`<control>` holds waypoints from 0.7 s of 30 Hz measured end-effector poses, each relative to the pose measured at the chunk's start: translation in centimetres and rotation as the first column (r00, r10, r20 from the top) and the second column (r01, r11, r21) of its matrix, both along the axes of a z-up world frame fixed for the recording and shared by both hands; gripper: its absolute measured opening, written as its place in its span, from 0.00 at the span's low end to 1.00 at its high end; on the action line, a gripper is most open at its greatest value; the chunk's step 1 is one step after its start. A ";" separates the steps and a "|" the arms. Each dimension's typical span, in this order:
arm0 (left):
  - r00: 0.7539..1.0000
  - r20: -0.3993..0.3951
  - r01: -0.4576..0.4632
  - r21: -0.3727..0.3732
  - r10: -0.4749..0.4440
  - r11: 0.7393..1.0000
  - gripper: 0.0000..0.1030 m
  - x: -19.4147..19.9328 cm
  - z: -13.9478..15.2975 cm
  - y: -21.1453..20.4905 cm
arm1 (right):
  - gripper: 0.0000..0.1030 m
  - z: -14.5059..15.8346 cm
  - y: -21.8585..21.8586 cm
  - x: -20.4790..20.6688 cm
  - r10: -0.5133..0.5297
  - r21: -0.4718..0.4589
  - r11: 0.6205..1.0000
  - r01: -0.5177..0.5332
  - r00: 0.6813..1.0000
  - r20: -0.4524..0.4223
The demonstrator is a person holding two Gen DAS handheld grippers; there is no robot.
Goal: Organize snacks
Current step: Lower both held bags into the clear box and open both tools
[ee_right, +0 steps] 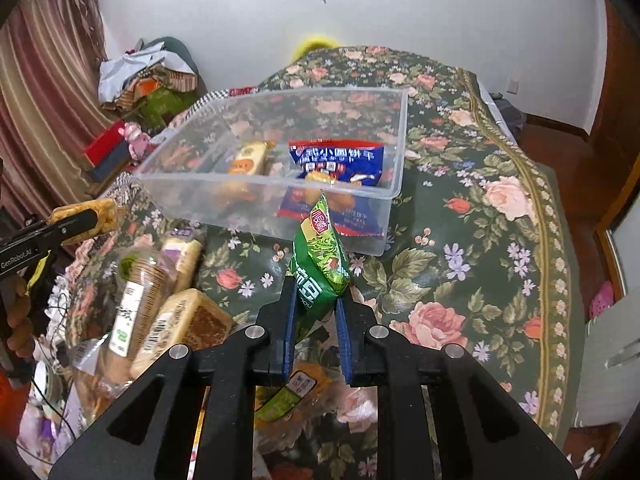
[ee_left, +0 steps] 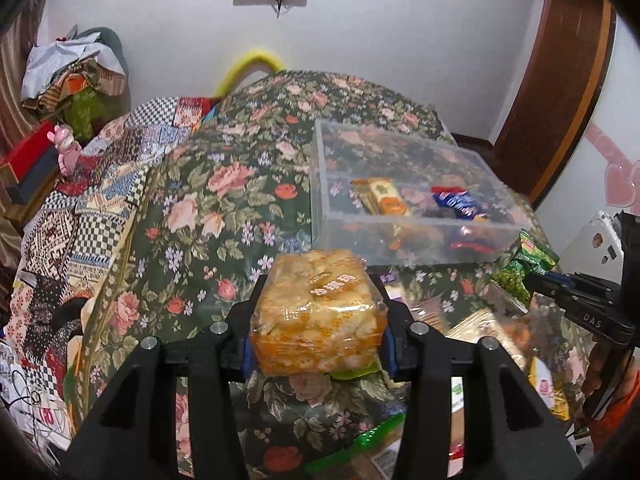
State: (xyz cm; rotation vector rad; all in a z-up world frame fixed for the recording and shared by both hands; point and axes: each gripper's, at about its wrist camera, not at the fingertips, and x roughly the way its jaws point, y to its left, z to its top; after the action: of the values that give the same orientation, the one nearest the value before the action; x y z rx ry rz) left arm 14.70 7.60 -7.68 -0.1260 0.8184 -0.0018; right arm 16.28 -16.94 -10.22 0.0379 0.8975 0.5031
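The left gripper [ee_left: 318, 320] holds a clear-wrapped block of rice crackers [ee_left: 316, 312] across its two flat sides, its blue pads [ee_left: 247, 354] pressed into the film and the pack lifted off the floral cloth [ee_left: 208, 208]. The right gripper [ee_right: 318, 308] is closed tight on the lower part of a green pea-snack pouch [ee_right: 320, 264], which stands up from the jaws and leans toward the clear plastic bin [ee_right: 394, 184]. That bin sits toward the far side of the cloth-covered top, and already holds a blue biscuit bag [ee_right: 336, 160] and an orange-labelled cake [ee_right: 248, 160]. More packs lie loose near the front edge, among them a sleeve of round crackers [ee_right: 138, 292] and a brown wafer pack [ee_right: 188, 328]. Both held items look light. The cracker block is probably stiff enough to take a side grip, yet brittle, so a harder squeeze could crush it. The pouch is soft, glossy and air-filled; pinched low, it may swing or slip, so a hold nearer the crimped seam would likely be surer.
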 end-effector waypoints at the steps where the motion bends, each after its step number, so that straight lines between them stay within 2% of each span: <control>1: 1.000 0.007 0.001 0.002 -0.001 1.000 0.45 -0.1 0.3 -0.1 | 0.15 0.3 -0.1 -0.1 -0.002 0.005 1.000 0.002 1.000 0.008; 12: 0.996 0.078 0.046 -0.002 -0.046 0.999 0.45 1.5 3.3 -2.3 | 0.15 4.4 -0.3 -0.5 -0.015 0.071 0.997 0.008 0.994 0.104; 18: 0.992 0.095 0.081 0.001 -0.081 0.997 0.45 3.9 3.7 -3.9 | 0.15 5.9 0.4 0.4 -0.008 0.095 0.995 -0.006 0.989 0.145; 21: 0.990 0.102 0.094 0.025 -0.096 0.995 0.45 5.3 3.6 -4.7 | 0.15 6.1 1.0 1.1 -0.005 0.092 0.996 -0.009 0.988 0.156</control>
State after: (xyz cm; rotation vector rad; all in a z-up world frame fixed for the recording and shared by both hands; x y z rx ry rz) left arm 20.02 2.92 -4.10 -0.0668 0.7204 -0.0890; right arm 17.36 -15.98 -4.13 0.0810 0.7207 0.5420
